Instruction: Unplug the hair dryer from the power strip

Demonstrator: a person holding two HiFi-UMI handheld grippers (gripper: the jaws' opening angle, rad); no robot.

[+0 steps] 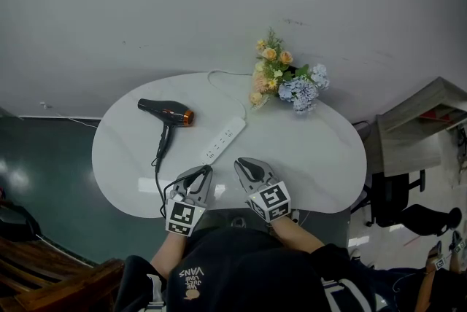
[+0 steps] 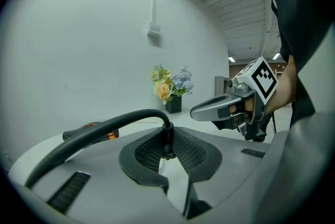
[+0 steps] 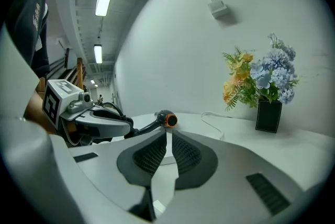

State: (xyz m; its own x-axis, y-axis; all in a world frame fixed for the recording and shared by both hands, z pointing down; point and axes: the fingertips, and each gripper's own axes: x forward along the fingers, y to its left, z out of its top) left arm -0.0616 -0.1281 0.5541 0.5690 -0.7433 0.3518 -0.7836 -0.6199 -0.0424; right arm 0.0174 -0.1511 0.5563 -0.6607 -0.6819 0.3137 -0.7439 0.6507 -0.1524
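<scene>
The black hair dryer [image 1: 166,112] with an orange ring lies at the left of the white table [image 1: 321,150]. Its black cord [image 1: 159,157] runs toward me into my left gripper [image 1: 206,170]. The left gripper view shows that gripper [image 2: 167,148] shut on the dryer's plug [image 2: 167,136], with the cord [image 2: 104,127] arching off to the left. The white power strip [image 1: 225,138] lies slantwise at mid-table, apart from the plug. My right gripper [image 1: 239,163] hovers beside the left one near the front edge. Its pads [image 3: 166,139] stand almost together with nothing between them.
A black vase of flowers [image 1: 284,81] stands at the back of the table by the wall. The strip's white cable [image 3: 214,123] loops toward it. A chair [image 1: 398,197] and a shelf unit [image 1: 423,121] stand to the right of the table.
</scene>
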